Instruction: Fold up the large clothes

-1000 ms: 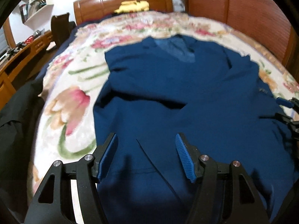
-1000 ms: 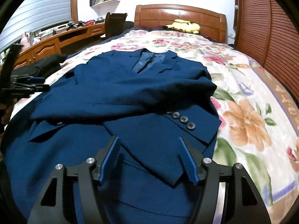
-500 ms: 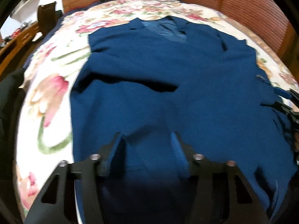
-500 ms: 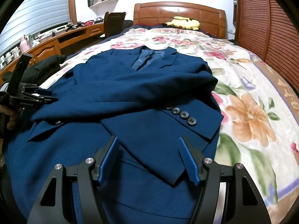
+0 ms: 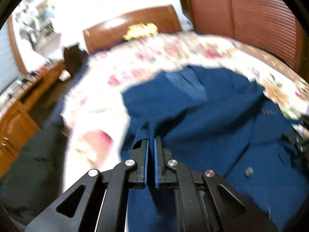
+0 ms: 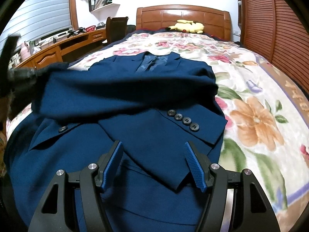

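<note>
A blue jacket [image 6: 135, 104] lies spread on the flowered bedspread [image 6: 256, 104] of a bed, sleeves folded across its front, four buttons [image 6: 182, 119] on the upper cuff. The left gripper [image 5: 151, 145] is clamped on a raised fold of the jacket's edge; that view is blurred, so which part is hard to say. The right gripper [image 6: 153, 166] hovers with fingers apart above the jacket's lower front. A yellow plush toy [image 6: 186, 26] rests by the headboard [image 6: 183, 15].
</note>
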Motion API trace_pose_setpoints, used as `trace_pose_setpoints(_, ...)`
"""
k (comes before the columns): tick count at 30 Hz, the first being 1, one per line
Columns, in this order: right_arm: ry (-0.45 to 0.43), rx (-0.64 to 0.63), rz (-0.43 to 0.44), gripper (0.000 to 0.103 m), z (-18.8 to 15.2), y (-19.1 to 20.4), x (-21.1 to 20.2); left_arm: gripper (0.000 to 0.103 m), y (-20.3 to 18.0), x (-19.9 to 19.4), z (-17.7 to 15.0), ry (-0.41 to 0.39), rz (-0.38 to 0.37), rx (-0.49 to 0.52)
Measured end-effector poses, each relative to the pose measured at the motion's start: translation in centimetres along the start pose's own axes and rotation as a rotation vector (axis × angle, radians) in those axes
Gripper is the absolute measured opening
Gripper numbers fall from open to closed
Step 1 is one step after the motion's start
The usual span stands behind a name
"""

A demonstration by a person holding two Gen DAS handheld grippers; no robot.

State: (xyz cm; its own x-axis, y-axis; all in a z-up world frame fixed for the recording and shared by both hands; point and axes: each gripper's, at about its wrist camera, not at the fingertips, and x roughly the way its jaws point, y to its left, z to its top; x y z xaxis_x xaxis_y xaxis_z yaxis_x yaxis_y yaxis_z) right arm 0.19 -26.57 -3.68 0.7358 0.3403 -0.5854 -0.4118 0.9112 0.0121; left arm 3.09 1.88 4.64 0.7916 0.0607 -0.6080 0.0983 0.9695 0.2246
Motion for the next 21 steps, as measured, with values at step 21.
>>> trace_pose_setpoints(21, -0.030, -0.011, -0.019, 0.068, -0.4, 0.2, -1.4, 0.006, -4.3, -6.9, -9.0, -0.015, -0.158, 0.068)
